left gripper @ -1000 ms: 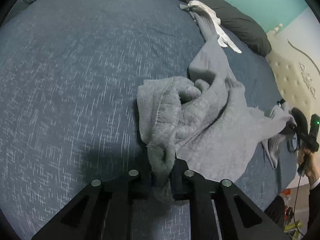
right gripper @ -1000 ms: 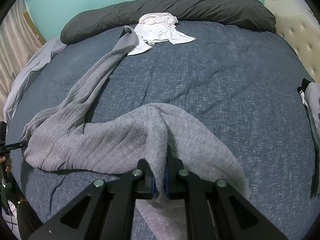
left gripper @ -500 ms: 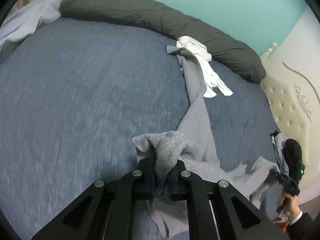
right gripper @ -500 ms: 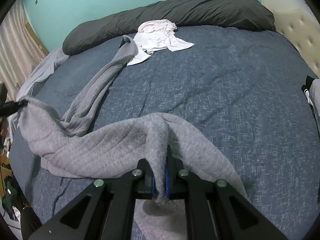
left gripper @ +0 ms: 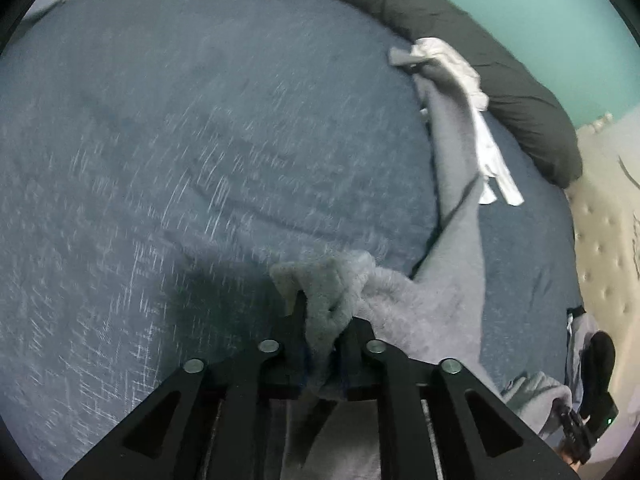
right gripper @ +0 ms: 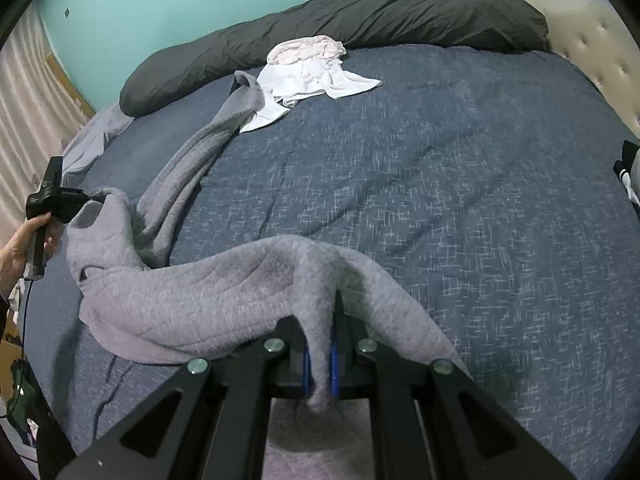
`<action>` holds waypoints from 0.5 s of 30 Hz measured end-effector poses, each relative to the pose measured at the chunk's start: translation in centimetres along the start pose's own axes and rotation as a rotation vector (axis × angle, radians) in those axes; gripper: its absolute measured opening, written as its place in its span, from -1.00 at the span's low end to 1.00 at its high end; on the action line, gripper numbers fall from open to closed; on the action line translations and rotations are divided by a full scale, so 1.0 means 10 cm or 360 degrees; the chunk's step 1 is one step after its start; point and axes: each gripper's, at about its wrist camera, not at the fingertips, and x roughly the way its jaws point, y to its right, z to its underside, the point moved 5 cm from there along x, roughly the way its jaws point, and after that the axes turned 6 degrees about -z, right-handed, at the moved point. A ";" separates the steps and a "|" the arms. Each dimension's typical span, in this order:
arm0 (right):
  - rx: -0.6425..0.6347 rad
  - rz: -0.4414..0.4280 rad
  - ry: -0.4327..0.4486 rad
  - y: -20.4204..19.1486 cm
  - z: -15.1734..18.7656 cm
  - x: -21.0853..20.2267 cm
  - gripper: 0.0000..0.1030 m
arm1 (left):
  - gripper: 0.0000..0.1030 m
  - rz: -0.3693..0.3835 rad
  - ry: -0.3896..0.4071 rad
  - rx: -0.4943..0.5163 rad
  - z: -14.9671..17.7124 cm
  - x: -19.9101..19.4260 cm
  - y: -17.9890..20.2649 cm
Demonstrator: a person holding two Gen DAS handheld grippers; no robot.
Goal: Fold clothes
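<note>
Right claw [right gripper: 319, 360] clenched on grey quilted knit garment [right gripper: 208, 300]; left claw [left gripper: 322, 334] opening, garment bunched between jaws, lower centre; navy bed [right gripper: 460, 184].

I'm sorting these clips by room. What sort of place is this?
Most likely a bedroom: a bed with a blue cover, a long dark pillow along the teal wall, and a tufted headboard.

A: What is showing on the right gripper [right gripper: 319, 344]?
B: Black angular arms with cut-out windows, round silver screws, blue pads inside the fingers.
A: And the left gripper [left gripper: 322, 334]?
B: The same black build; a thin dark cable is trailing below its handle.
</note>
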 end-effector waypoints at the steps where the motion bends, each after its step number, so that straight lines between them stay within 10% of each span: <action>1: 0.0004 -0.0002 0.0002 0.01 0.00 0.00 -0.88 | -0.40 0.0024 0.0018 -0.0012 0.01 -0.04 -0.03; 5: 0.0014 -0.0006 0.0007 0.00 -0.02 -0.01 -0.88 | 0.32 0.0162 0.0157 -0.0100 -0.01 -0.47 -0.20; 15: 0.0111 -0.0001 -0.0005 -0.08 0.00 -0.08 -0.83 | 0.41 0.0290 0.0051 0.0082 0.92 -0.88 -0.43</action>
